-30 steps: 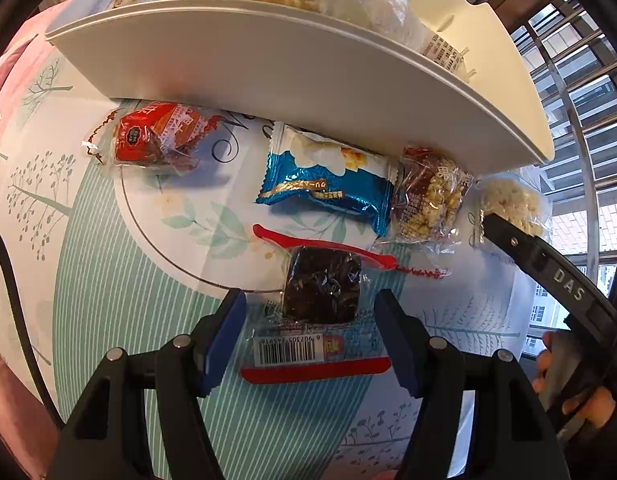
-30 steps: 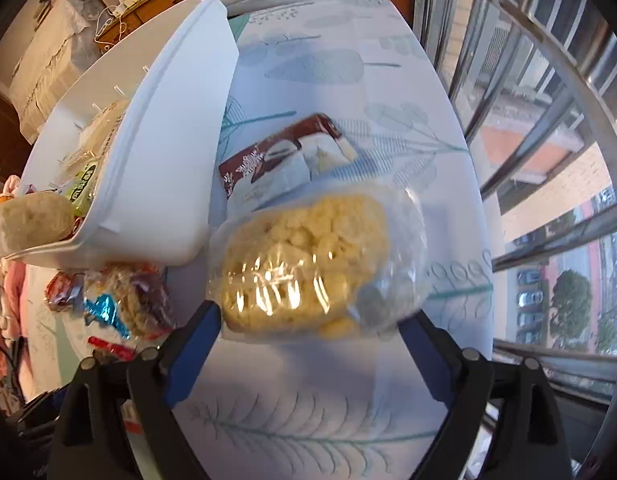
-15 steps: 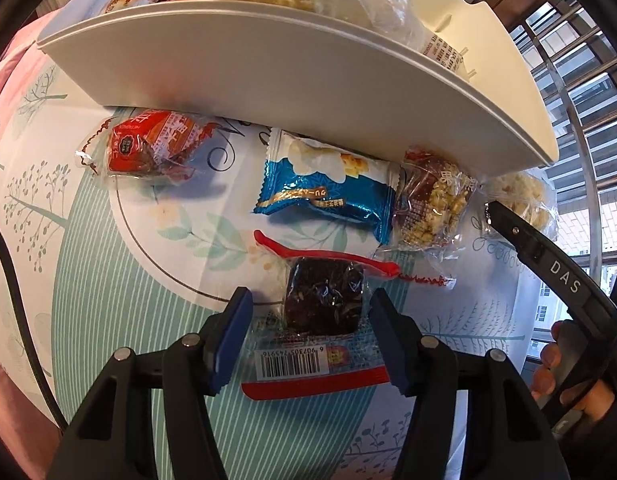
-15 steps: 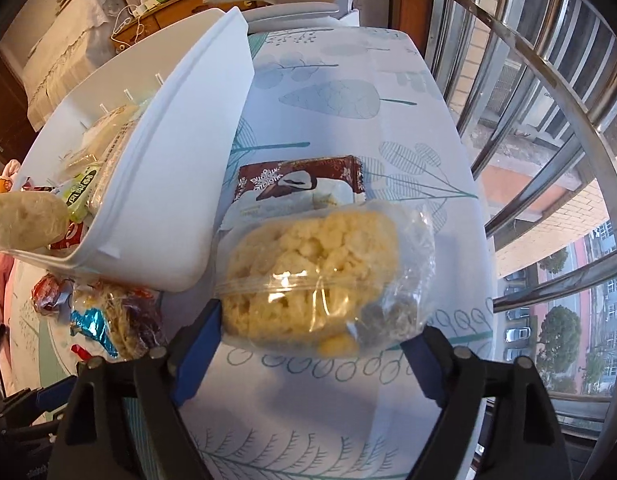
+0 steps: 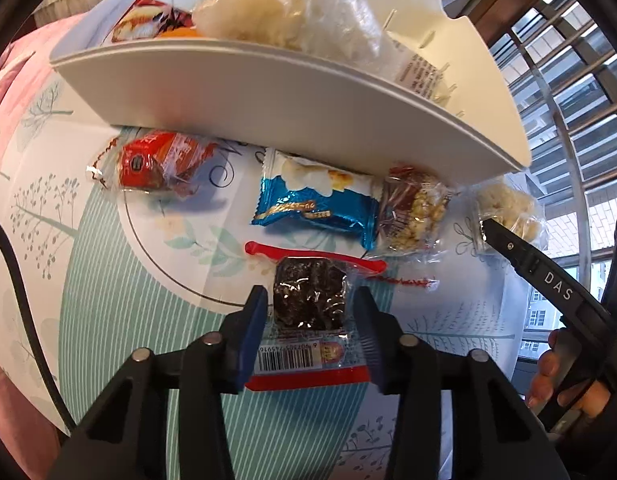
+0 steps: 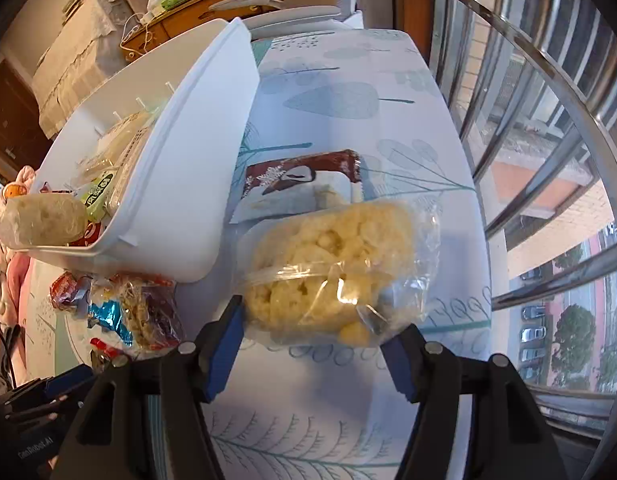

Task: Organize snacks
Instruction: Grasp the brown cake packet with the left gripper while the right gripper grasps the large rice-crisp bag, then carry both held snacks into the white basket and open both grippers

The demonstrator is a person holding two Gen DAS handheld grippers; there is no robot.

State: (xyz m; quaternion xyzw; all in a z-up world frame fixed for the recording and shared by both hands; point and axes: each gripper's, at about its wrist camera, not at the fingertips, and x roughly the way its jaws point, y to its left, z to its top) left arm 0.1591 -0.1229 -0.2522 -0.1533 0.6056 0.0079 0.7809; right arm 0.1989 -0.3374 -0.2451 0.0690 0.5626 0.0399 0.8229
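Left wrist view: the left tongs (image 5: 308, 320) are being closed around a dark brownie (image 5: 308, 299) in crinkly clear wrap, lying flat on the tabletop (image 5: 108, 280); the pads are not yet pressed on it. The right tongs (image 6: 314, 340) are being closed on a lumpy puffed-rice bag (image 6: 332, 268), its film apparently touched. A smooth white bin (image 6: 188, 168) waits beside, likely their destination.

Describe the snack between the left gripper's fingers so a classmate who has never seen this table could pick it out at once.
Start at the big white bin on the leaf-patterned tablecloth. In front of it lies a row of snacks; nearer the camera, the left gripper is closing around the dark brownie pack. It alone is a near-black square in clear wrap with red edges and a barcode.
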